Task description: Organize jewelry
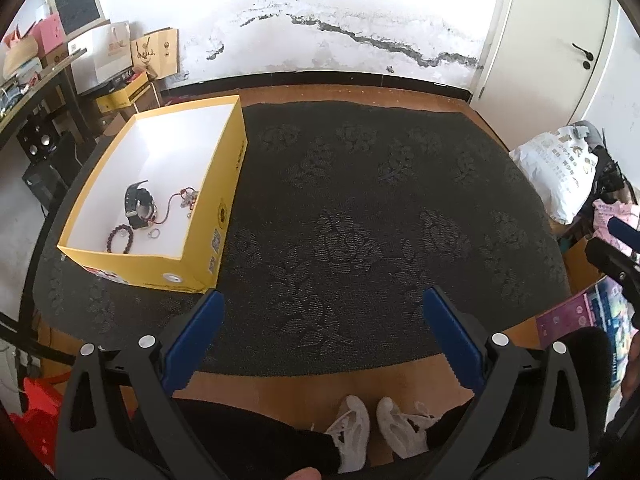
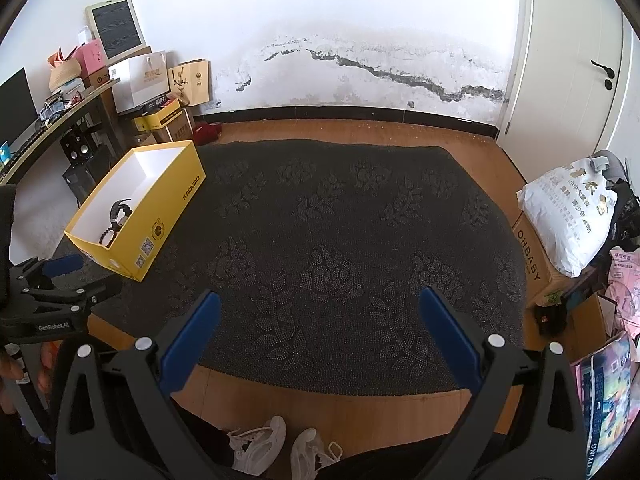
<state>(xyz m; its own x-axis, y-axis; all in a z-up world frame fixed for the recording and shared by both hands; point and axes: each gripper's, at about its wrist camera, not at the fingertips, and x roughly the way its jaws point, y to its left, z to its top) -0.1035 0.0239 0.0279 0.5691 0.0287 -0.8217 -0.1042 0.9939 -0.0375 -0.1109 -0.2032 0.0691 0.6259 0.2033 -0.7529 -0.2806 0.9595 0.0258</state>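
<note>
Both grippers held above a dark floral mat [image 1: 360,208] on a wooden floor, with the jewelry gathered in an open yellow box [image 1: 230,184] at the mat's left edge. The left gripper [image 1: 322,312] has its blue-padded fingers spread wide with nothing between them; the right gripper [image 2: 320,312] is likewise spread and empty, and both hang well clear of the box, a posture consistent with either the start or the close of a sorting cycle. Inside the box, near its front end, lie a black wristwatch [image 1: 138,202], a dark beaded bracelet [image 1: 120,236], a red cord necklace [image 1: 176,204] with a small metallic cluster at one end, and what appear to be two small rings [image 1: 154,234], though these are too small to identify with certainty. The pieces lie close together on the white floor of the box, some apparently touching, which suggests they were dropped in from the near side rather than arranged. No jewelry is visible on the mat itself, so the collecting step is probably complete. The box's low open top allows approach from above; the cord would likely tangle with the watch strap if lifted carelessly.
</note>
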